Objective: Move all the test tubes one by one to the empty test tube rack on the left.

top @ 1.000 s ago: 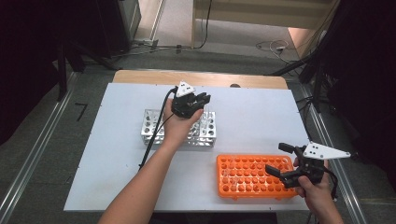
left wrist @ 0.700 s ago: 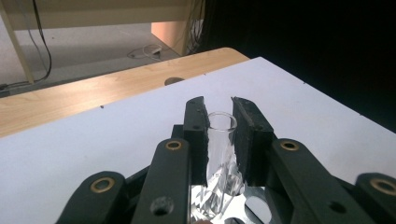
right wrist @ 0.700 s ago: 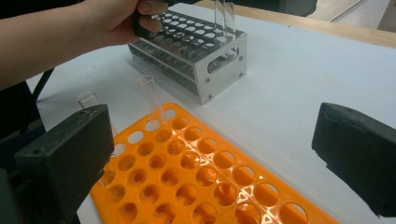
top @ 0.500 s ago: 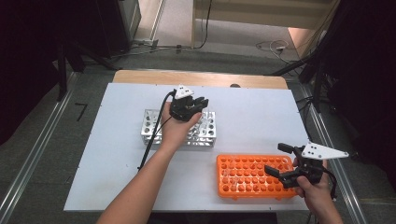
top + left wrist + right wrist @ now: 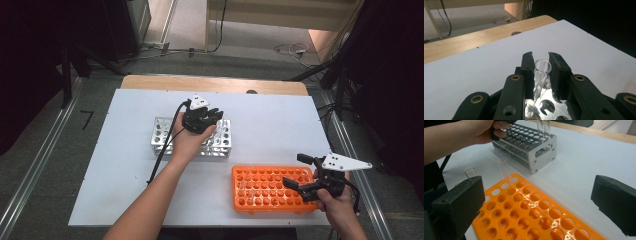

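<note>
Near the worktop's (image 5: pixel 125 200) middle, we hold the left gripper (image 5: pixel 212 116) over the metal rack (image 5: pixel 220 142) — its jaws clamped on a clear glass tube (image 5: pixel 542 75) standing in a rack hole. At the front right corner, our right gripper (image 5: pixel 299 172) hovers over the orange rack (image 5: pixel 260 192), jaws wide, gripping nothing.

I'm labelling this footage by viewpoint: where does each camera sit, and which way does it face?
High view: above the person's side, looking forward and down at the white table; both forearms show.
Left gripper view: rides the left hand-held gripper, looking along its jaws clamping a clear glass test tube.
Right gripper view: rides the right hand-held gripper, over the orange plastic tube rack.
Shared by high and right gripper views: silver metal tube rack.
</note>
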A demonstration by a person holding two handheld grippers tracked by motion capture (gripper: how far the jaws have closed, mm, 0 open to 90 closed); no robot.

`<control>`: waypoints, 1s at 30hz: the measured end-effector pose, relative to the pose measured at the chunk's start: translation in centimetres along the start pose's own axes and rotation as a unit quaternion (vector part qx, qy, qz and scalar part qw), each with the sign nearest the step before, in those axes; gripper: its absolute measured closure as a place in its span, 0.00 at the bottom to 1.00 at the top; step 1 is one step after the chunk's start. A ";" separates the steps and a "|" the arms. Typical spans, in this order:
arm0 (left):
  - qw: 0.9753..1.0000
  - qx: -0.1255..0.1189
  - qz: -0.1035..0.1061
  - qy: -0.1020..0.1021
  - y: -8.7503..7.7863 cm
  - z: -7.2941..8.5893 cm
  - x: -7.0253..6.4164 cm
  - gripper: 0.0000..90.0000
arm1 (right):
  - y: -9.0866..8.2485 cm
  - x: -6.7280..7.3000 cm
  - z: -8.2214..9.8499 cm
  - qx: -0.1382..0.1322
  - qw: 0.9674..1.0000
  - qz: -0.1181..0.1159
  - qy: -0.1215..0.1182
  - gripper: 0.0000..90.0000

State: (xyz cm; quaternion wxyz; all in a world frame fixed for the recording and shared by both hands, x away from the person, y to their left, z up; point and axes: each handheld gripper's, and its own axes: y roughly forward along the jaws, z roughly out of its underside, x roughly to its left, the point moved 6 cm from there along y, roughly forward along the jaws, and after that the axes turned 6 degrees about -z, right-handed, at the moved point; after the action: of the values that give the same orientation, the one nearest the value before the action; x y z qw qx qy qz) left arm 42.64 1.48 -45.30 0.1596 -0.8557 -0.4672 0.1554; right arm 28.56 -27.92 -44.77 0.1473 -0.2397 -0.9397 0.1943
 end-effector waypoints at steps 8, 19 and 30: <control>1.000 0.012 0.000 -0.001 0.1 0.2 0.0 0.81 | 0.1 0.0 0.1 0.004 1.000 0.001 -0.001 0.00; 0.999 0.034 0.004 -0.006 0.3 0.7 0.0 0.75 | 0.2 0.0 0.1 0.005 1.000 0.001 0.000 0.00; 1.000 0.012 0.018 -0.015 -1.2 0.3 0.1 0.21 | 0.2 0.0 0.1 0.006 1.000 0.000 -0.002 0.00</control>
State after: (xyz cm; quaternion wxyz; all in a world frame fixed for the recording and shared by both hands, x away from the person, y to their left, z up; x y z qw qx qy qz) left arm 41.61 2.21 -45.07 0.1600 -0.8594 -0.4522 0.1769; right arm 28.60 -27.77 -44.98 0.1468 -0.2384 -0.9390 0.2000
